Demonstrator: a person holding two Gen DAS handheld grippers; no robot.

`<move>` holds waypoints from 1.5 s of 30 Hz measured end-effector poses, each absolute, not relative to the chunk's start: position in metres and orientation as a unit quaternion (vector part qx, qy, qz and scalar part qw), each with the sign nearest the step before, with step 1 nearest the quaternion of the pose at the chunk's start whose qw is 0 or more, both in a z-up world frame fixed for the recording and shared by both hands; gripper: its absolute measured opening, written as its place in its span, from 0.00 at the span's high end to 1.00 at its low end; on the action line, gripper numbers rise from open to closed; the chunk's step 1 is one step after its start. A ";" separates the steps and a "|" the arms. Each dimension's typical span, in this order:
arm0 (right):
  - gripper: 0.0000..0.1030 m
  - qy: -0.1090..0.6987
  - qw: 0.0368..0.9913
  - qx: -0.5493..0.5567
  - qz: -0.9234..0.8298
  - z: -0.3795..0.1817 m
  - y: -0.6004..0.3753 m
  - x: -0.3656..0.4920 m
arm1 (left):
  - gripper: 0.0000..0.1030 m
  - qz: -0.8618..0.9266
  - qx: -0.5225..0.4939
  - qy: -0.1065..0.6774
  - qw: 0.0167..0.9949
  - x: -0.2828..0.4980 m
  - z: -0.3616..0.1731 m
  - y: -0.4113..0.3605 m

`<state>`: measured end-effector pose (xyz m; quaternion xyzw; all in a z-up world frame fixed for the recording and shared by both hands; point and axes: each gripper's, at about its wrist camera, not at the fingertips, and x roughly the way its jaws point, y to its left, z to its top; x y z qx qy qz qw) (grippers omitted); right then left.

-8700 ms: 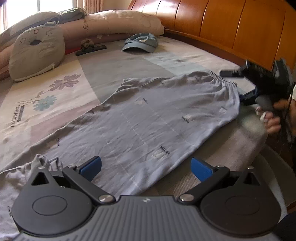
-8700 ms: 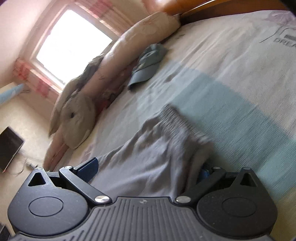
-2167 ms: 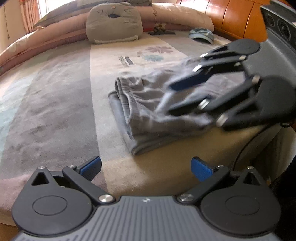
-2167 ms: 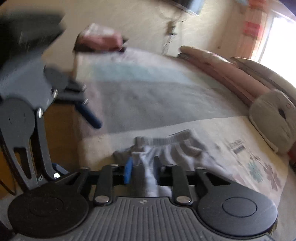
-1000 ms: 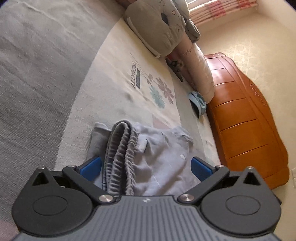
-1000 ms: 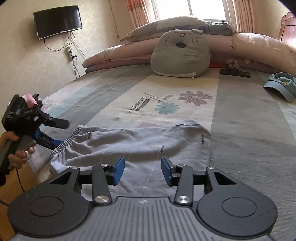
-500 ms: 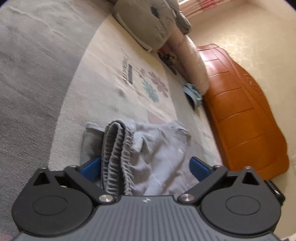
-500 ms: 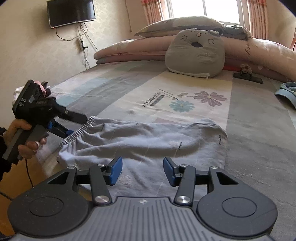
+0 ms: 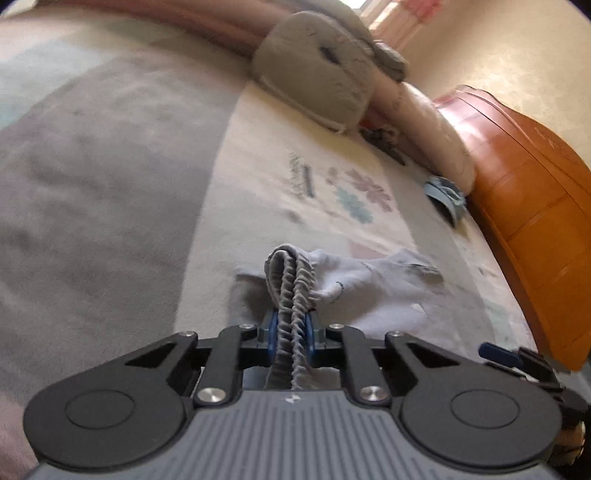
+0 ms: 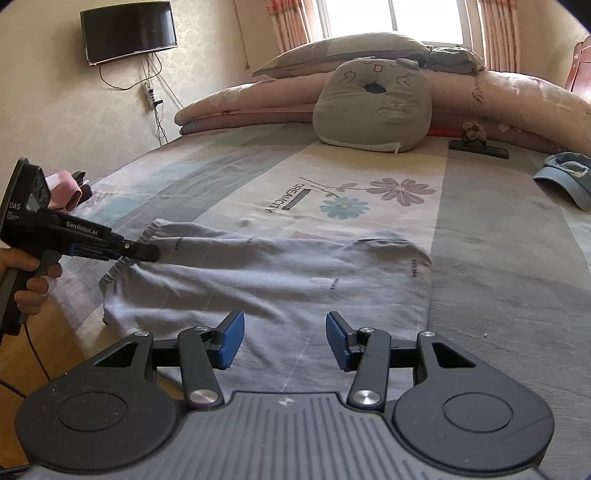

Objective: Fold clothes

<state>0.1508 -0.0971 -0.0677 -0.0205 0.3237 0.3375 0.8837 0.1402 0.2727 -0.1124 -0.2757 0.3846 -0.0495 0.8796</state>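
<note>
The grey shorts (image 10: 280,273) lie folded on the bedspread (image 10: 498,258) near the bed's edge, just in front of the printed flowers (image 10: 402,190) and the "DREAMCITY" lettering. In the right wrist view their long axis runs across the picture, roughly parallel to the near edge of the bed: the gathered elastic waistband (image 10: 122,262) points toward the left side, where the floor shows, and the folded closed end (image 10: 417,258) points right, toward the blue cap (image 10: 570,177). The left gripper (image 9: 291,332) has its blue pads pressed together on the waistband (image 9: 291,295), which stands bunched and ribbed between them; the fabric beyond trails away flat on the bedspread (image 9: 110,184). In the right wrist view that same left gripper (image 10: 146,253) reaches in from the left, held in a hand (image 10: 27,273), its tip at the waistband, which is raised slightly off the bed there. The right gripper (image 10: 284,341) hangs over the near long edge of the shorts with its tongs spread apart and nothing between them; whether the pads touch the cloth cannot be told. A grey face cushion (image 10: 373,107) leans against rolled pink bedding (image 10: 517,103) at the far side, with a wall-mounted television (image 10: 129,31) upper left. The orange wooden headboard (image 9: 524,206) shows at right in the left wrist view.
</note>
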 end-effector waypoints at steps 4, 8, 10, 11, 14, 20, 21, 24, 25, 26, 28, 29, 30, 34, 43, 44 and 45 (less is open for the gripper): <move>0.47 0.326 0.885 -0.023 0.332 -0.071 -0.103 0.152 | 0.83 -0.038 -0.275 0.388 0.879 0.135 -0.115 0.274; 0.47 0.327 0.885 -0.035 0.329 -0.071 -0.109 0.152 | 0.73 -0.023 -0.206 0.351 0.913 0.127 -0.086 0.260; 0.47 0.329 0.885 -0.044 0.328 -0.073 -0.113 0.153 | 0.61 -0.043 -0.166 0.330 0.928 0.125 -0.070 0.246; 0.47 0.330 0.884 -0.046 0.327 -0.074 -0.114 0.153 | 0.50 -0.057 -0.161 0.326 0.930 0.126 -0.067 0.242; 0.47 0.337 0.882 -0.046 0.327 -0.081 -0.118 0.155 | 0.43 -0.094 -0.147 0.336 0.926 0.137 -0.075 0.227; 0.47 0.359 0.876 -0.075 0.313 -0.111 -0.122 0.153 | 0.46 -0.069 -0.162 0.358 0.917 0.158 -0.113 0.234; 0.45 0.357 0.876 -0.080 0.314 -0.110 -0.124 0.149 | 0.46 -0.068 -0.158 0.359 0.917 0.156 -0.111 0.233; 0.42 0.351 0.877 -0.100 0.313 -0.106 -0.129 0.137 | 0.47 -0.061 -0.139 0.366 0.918 0.151 -0.101 0.223; 0.41 0.349 0.877 -0.111 0.311 -0.104 -0.129 0.133 | 0.45 -0.067 -0.127 0.365 0.920 0.147 -0.097 0.217; 0.40 0.345 0.877 -0.115 0.314 -0.101 -0.129 0.129 | 0.40 -0.074 -0.115 0.363 0.922 0.143 -0.093 0.210; 0.38 0.334 0.877 -0.112 0.328 -0.096 -0.129 0.121 | 0.34 -0.087 -0.090 0.360 0.925 0.134 -0.086 0.197; 0.36 0.331 0.876 -0.106 0.335 -0.095 -0.129 0.118 | 0.31 -0.094 -0.078 0.358 0.926 0.130 -0.082 0.190; 0.33 0.332 0.873 -0.103 0.342 -0.096 -0.127 0.116 | 0.28 -0.100 -0.066 0.356 0.927 0.125 -0.079 0.184; 0.30 0.349 0.867 -0.116 0.336 -0.109 -0.122 0.115 | 0.26 -0.092 -0.054 0.392 0.914 0.113 -0.100 0.176; 0.26 0.316 0.881 -0.104 0.338 -0.080 -0.125 0.135 | 0.17 -0.091 -0.023 0.355 0.930 0.096 -0.079 0.173; 0.25 0.312 0.883 -0.100 0.337 -0.075 -0.122 0.145 | 0.17 -0.086 -0.028 0.367 0.926 0.099 -0.083 0.174; 0.19 0.311 0.884 -0.097 0.336 -0.071 -0.119 0.158 | 0.18 -0.073 -0.034 0.385 0.919 0.104 -0.090 0.176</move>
